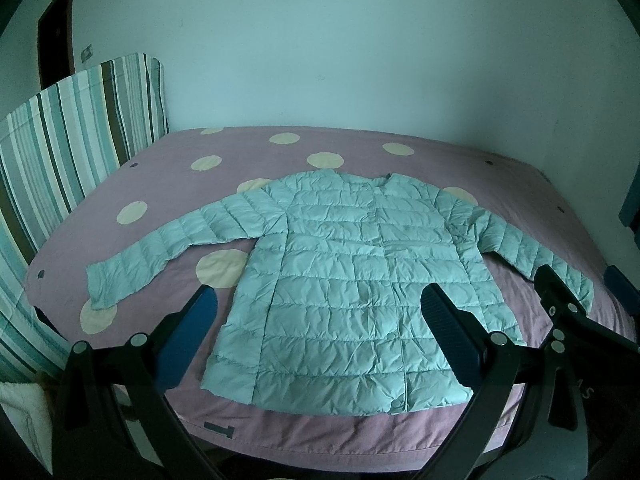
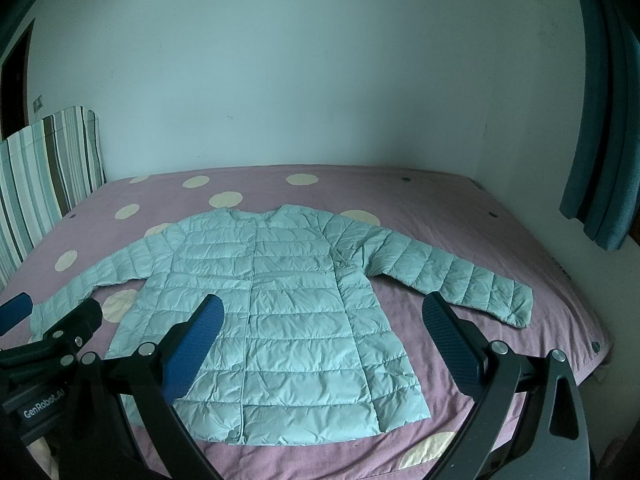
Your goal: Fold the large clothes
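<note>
jacket: pale mint quilted puffer jacket (image 1: 344,280), lies flat, front side up, on my bed (image 1: 160,184), roughly centred and nearer the front edge than the wall side.
jacket surface: horizontal quilting bands across body and sleeves, fabric lightly crinkled, no big bunching.
jacket front: closed down the middle, placket runs collar to hem; a round snap shows at the hem (image 1: 397,404), another partway down in the right wrist view (image 2: 236,315).
neckline: collarless round neck (image 2: 267,213), points toward the wall.
hem: faces me, close to the bed's front edge, not hanging over.
left sleeve: spread out and angled down toward the bed's left side, cuff (image 1: 105,285) flat on the sheet.
right sleeve: spread out to the right, slight bend at the elbow, cuff (image 2: 516,307) on the sheet, short of the bed's right edge.
armpit: small crease with a bit of tie or tab at the right underarm (image 2: 345,261), too small to tell what.
bed sheet: mauve with cream polka dots, jacket covers several.
headboard side: striped cushion panel (image 1: 72,132) stands along the bed's left side.
my left gripper (image 1: 320,312): released, fingers spread wide, over the lower body of the jacket, not touching it.
my right gripper (image 2: 322,320): released, fingers spread wide, above the jacket's lower right half, holding nothing.
gripper spacing: both side by side at the hem end; each shows at the edge of the other's view.
curtain: teal curtain (image 2: 600,120) hangs at right.
</note>
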